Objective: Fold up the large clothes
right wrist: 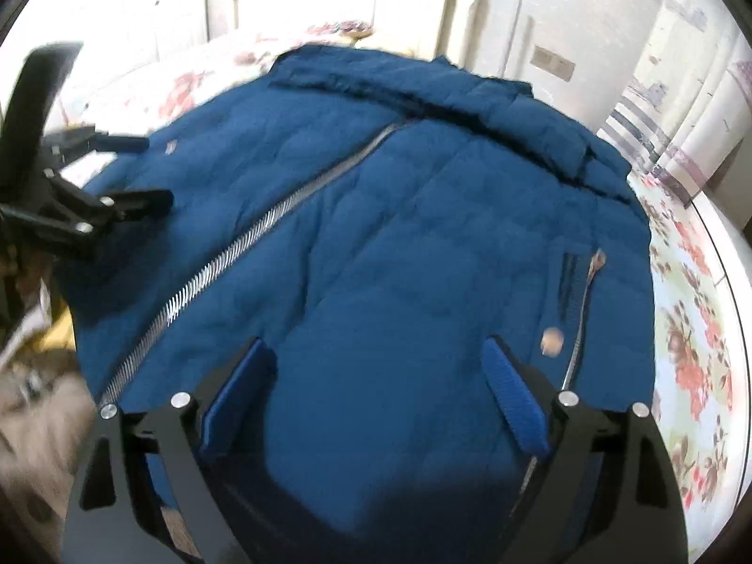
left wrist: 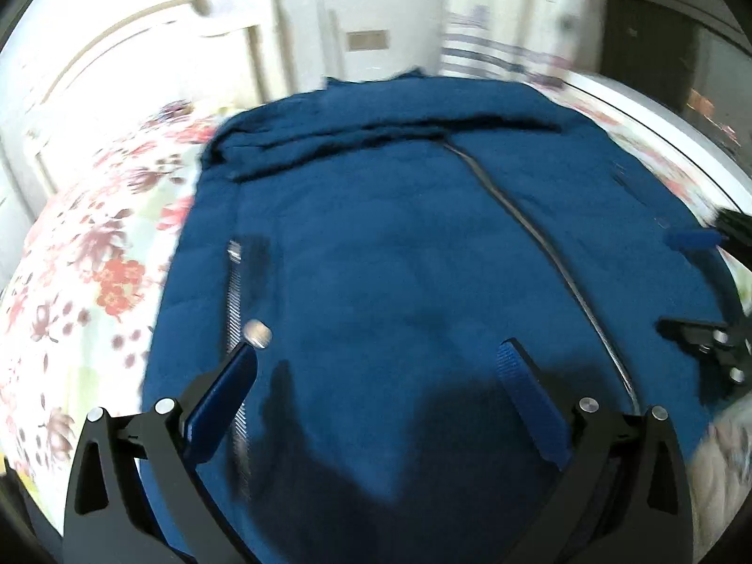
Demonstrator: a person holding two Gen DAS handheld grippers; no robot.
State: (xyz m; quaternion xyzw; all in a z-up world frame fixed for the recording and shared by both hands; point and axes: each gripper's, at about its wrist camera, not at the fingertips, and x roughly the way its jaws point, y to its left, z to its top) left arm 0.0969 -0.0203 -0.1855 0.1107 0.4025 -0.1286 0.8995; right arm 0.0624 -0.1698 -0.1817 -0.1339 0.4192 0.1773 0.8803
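A large blue padded jacket [left wrist: 399,244] lies spread flat on a flowered bed, front up, with a silver centre zipper [left wrist: 554,254]. It also shows in the right wrist view [right wrist: 399,244], with its zipper [right wrist: 244,244] running diagonally. My left gripper [left wrist: 380,362] hovers open and empty just above the jacket's lower part, beside a pocket zipper [left wrist: 233,301] and a snap [left wrist: 257,332]. My right gripper [right wrist: 376,357] is open and empty above the jacket, near a pocket zipper [right wrist: 583,310]. Each gripper shows in the other's view: right [left wrist: 700,291], left [right wrist: 127,174].
The flowered bedsheet [left wrist: 94,254] surrounds the jacket, also on the right in the right wrist view [right wrist: 695,338]. A white headboard [left wrist: 155,28] and wall stand behind. A striped curtain [left wrist: 493,51] hangs at the back. The bed's white edge [left wrist: 658,117] runs at right.
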